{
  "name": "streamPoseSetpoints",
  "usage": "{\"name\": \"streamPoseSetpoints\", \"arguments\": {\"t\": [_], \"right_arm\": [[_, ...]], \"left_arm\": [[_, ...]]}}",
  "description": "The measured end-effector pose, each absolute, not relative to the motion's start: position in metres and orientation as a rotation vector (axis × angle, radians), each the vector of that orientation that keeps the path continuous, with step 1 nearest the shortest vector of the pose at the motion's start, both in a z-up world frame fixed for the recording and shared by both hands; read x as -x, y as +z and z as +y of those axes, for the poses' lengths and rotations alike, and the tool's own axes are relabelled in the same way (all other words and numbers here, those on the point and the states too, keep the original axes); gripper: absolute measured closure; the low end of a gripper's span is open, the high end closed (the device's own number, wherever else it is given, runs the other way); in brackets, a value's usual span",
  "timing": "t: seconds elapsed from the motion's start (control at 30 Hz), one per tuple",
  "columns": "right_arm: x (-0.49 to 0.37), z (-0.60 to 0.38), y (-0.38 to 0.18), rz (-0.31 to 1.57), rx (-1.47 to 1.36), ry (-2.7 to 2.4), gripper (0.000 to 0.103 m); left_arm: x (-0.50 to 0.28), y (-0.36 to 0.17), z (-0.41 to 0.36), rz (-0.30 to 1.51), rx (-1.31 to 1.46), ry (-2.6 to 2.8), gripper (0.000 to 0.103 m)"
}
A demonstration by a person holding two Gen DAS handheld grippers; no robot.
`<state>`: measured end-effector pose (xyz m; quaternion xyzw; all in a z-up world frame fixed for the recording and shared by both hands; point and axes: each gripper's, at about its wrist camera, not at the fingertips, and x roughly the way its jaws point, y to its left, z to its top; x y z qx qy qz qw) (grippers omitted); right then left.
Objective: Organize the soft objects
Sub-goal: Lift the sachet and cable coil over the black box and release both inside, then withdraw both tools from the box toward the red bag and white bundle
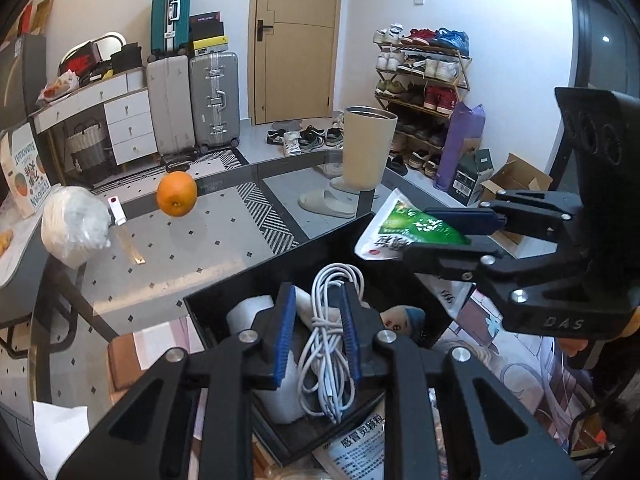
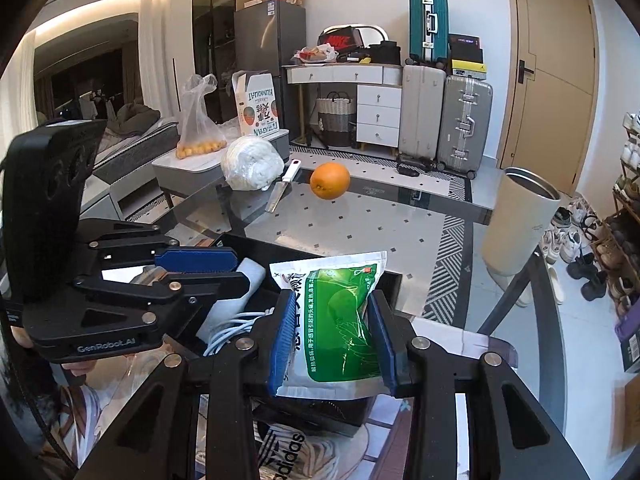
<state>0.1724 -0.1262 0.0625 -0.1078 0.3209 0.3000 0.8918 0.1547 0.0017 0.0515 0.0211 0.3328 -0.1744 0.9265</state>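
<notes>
While the coiled white cable (image 1: pixel 326 332) is pinched by the closed left gripper (image 1: pixel 318 334) over the black box (image 1: pixel 224 296), a green sachet (image 2: pixel 344 320) is clamped by the right gripper (image 2: pixel 332 336) just right of it; lowering and release are judged next.

The glass tabletop (image 2: pixel 360 236) lies bare in its middle, between the open black box (image 2: pixel 256 246) near and the orange fruit (image 2: pixel 330 180) far. Far left, a white wrapped bundle (image 2: pixel 252 164) and a white-handled knife (image 2: pixel 283 186) crowd the edge. Far right, a tall beige cylinder (image 2: pixel 518 220) blocks the corner.
</notes>
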Motion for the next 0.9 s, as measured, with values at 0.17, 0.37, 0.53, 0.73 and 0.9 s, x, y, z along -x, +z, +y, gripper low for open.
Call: {"name": "streamPoseSetpoints", "arguments": {"t": [0.17, 0.37, 0.53, 0.73, 0.9], "right_arm": [[-0.177, -0.118, 0.056, 0.683, 0.229, 0.631, 0.066], [-0.180, -0.113, 0.055, 0.667, 0.235, 0.617, 0.043], [-0.173, -0.125, 0.061, 0.650, 0.229, 0.586, 0.028], [-0.156, -0.149, 0.070, 0.633, 0.182, 0.571, 0.004], [-0.140, -0.160, 0.069, 0.649, 0.176, 0.558, 0.001]], "left_arm": [[-0.153, 0.048, 0.007, 0.690, -0.013, -0.334, 0.082], [-0.151, 0.047, 0.013, 0.690, 0.015, -0.317, 0.081], [-0.144, 0.048, 0.018, 0.680, 0.035, -0.303, 0.075], [-0.128, 0.047, 0.022, 0.668, 0.054, -0.269, 0.054], [-0.115, 0.046, 0.025, 0.665, 0.064, -0.242, 0.048]]}}
